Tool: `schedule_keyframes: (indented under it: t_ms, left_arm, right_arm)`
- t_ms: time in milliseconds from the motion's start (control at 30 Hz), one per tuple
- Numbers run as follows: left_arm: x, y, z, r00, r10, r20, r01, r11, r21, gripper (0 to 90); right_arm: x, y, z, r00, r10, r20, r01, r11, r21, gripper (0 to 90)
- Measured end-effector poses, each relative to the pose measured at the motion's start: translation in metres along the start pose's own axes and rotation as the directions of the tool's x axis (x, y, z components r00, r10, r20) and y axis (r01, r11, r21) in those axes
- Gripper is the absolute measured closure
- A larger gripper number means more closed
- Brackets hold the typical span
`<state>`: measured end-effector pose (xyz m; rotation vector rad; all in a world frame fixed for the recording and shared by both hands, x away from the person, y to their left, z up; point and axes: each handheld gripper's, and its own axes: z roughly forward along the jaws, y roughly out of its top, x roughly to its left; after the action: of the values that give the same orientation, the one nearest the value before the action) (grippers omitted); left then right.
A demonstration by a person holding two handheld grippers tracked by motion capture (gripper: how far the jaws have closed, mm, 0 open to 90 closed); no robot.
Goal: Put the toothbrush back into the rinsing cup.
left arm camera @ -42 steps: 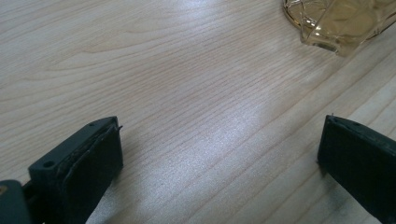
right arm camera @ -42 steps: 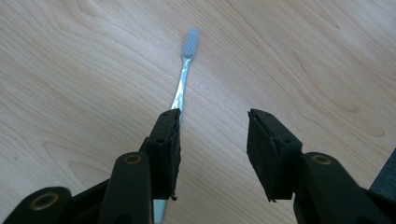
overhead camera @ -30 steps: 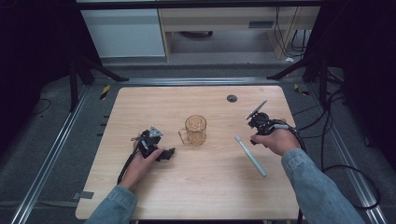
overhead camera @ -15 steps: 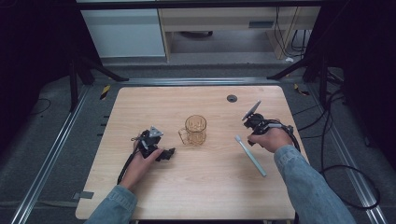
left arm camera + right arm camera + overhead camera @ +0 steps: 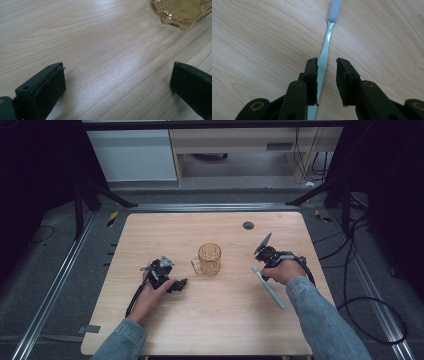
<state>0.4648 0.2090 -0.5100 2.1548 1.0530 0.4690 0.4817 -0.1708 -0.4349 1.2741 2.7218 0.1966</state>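
A pale blue toothbrush [image 5: 269,287] lies flat on the wooden table [image 5: 225,325], right of centre. My right gripper [image 5: 262,268] sits low over its handle. In the right gripper view the jaws straddle the toothbrush [image 5: 326,47]; the right gripper [image 5: 327,64] is open by a narrow gap, with the handle against one jaw and clear of the other. An amber glass mug [image 5: 209,258] stands upright mid-table. My left gripper [image 5: 179,284] rests on the table to the mug's left, open wide with nothing between its jaws [image 5: 117,82]; the mug's base [image 5: 181,11] is ahead of it.
A dark round grommet [image 5: 248,225] sits near the table's far edge. Black cables [image 5: 370,295] trail off the right side. A metal frame rail [image 5: 65,270] runs along the left. White and wooden furniture [image 5: 135,155] stands beyond the table.
My right gripper has moved left and down onto the toothbrush's handle near its head end. The left gripper, mug and toothbrush have stayed put.
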Motion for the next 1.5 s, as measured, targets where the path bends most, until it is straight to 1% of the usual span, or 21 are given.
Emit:
schedule_keyframes:
  t_ms: [33, 67, 100, 133, 200, 233, 267, 300, 333, 400, 500, 533, 567, 600, 633, 933, 1200, 1233, 1400, 1500]
  left_arm:
    - [0.000, 0.000, 0.000, 1.0000, 0.000, 0.000, 0.000, 1.0000, 0.000, 0.0]
    - [0.000, 0.000, 0.000, 1.0000, 0.000, 0.000, 0.000, 1.0000, 0.000, 0.0]
    - [0.000, 0.000, 0.000, 1.0000, 0.000, 0.000, 0.000, 1.0000, 0.000, 0.0]
    - [0.000, 0.000, 0.000, 1.0000, 0.000, 0.000, 0.000, 1.0000, 0.000, 0.0]
    - [0.000, 0.000, 0.000, 1.0000, 0.000, 0.000, 0.000, 1.0000, 0.000, 0.0]
    - [0.000, 0.000, 0.000, 1.0000, 0.000, 0.000, 0.000, 1.0000, 0.000, 0.0]
    - [0.000, 0.000, 0.000, 1.0000, 0.000, 0.000, 0.000, 1.0000, 0.000, 0.0]
    - [0.000, 0.000, 0.000, 1.0000, 0.000, 0.000, 0.000, 1.0000, 0.000, 0.0]
    - [0.000, 0.000, 0.000, 1.0000, 0.000, 0.000, 0.000, 1.0000, 0.000, 0.0]
    - [0.000, 0.000, 0.000, 1.0000, 0.000, 0.000, 0.000, 1.0000, 0.000, 0.0]
    - [0.000, 0.000, 0.000, 1.0000, 0.000, 0.000, 0.000, 1.0000, 0.000, 0.0]
    - [0.000, 0.000, 0.000, 1.0000, 0.000, 0.000, 0.000, 1.0000, 0.000, 0.0]
    - [0.000, 0.000, 0.000, 1.0000, 0.000, 0.000, 0.000, 1.0000, 0.000, 0.0]
    - [0.000, 0.000, 0.000, 1.0000, 0.000, 0.000, 0.000, 1.0000, 0.000, 0.0]
    - [0.000, 0.000, 0.000, 1.0000, 0.000, 0.000, 0.000, 1.0000, 0.000, 0.0]
    - [0.000, 0.000, 0.000, 1.0000, 0.000, 0.000, 0.000, 1.0000, 0.000, 0.0]
    - [0.000, 0.000, 0.000, 1.0000, -0.003, 0.001, 0.003, 1.0000, 0.000, 0.0]
    - [0.000, 0.000, 0.000, 1.0000, -0.003, 0.001, 0.003, 1.0000, 0.000, 0.0]
    - [0.000, 0.000, 0.000, 1.0000, -0.003, 0.001, 0.003, 1.0000, 0.000, 0.0]
    - [0.000, 0.000, 0.000, 1.0000, -0.003, 0.001, 0.003, 1.0000, -0.001, 0.0]
  right_arm:
    - [0.002, 0.001, 0.000, 0.9996, 0.027, -0.008, -0.027, 1.000, 0.014, 69.5]
    - [0.000, 0.000, 0.003, 0.9998, -0.018, -0.004, 0.018, 1.000, 0.007, 68.9]
    - [0.003, 0.001, 0.003, 0.9996, 0.027, -0.011, -0.027, 0.999, 0.021, 68.3]
    - [0.001, 0.001, 0.005, 1.0000, -0.001, -0.007, 0.001, 1.000, 0.016, 67.4]
    - [0.002, 0.001, 0.007, 1.0000, 0.005, -0.007, -0.005, 1.000, 0.023, 64.4]
    - [0.003, 0.002, 0.007, 0.9994, 0.034, -0.011, -0.033, 0.999, 0.031, 63.1]
    - [0.001, 0.001, 0.009, 1.0000, 0.004, -0.006, -0.004, 1.000, 0.025, 63.0]
    - [0.003, 0.002, 0.009, 0.9992, 0.037, -0.016, -0.036, 0.999, 0.037, 63.3]
    - [0.001, 0.001, 0.011, 0.9999, 0.001, -0.015, -0.001, 1.000, 0.031, 63.7]
    - [0.002, 0.001, 0.014, 0.9997, 0.009, -0.021, -0.008, 0.999, 0.040, 65.2]
    - [0.001, 0.001, 0.018, 0.9997, 0.006, -0.026, -0.005, 0.999, 0.052, 67.0]
    - [0.002, 0.002, 0.018, 0.9991, 0.030, -0.030, -0.028, 0.997, 0.066, 67.1]
    - [0.002, 0.002, 0.018, 0.9991, 0.030, -0.030, -0.028, 0.997, 0.066, 67.1]
    - [0.000, 0.001, 0.021, 0.9995, 0.008, -0.030, -0.006, 0.998, 0.060, 68.1]
    - [0.000, 0.001, 0.021, 0.9995, 0.007, -0.032, -0.005, 0.998, 0.061, 68.7]
    - [0.000, 0.001, 0.024, 0.9992, 0.013, -0.039, -0.010, 0.997, 0.077, 71.4]
    - [0.000, 0.003, 0.029, 0.9987, 0.022, -0.046, -0.018, 0.996, 0.083, 71.6]
    - [-0.001, 0.003, 0.029, 0.9987, 0.015, -0.049, -0.011, 0.997, 0.078, 71.6]
    - [-0.001, 0.004, 0.030, 0.9985, 0.031, -0.044, -0.027, 0.996, 0.083, 71.7]
    - [-0.002, 0.005, 0.031, 0.9986, 0.027, -0.045, -0.023, 0.996, 0.086, 71.7]
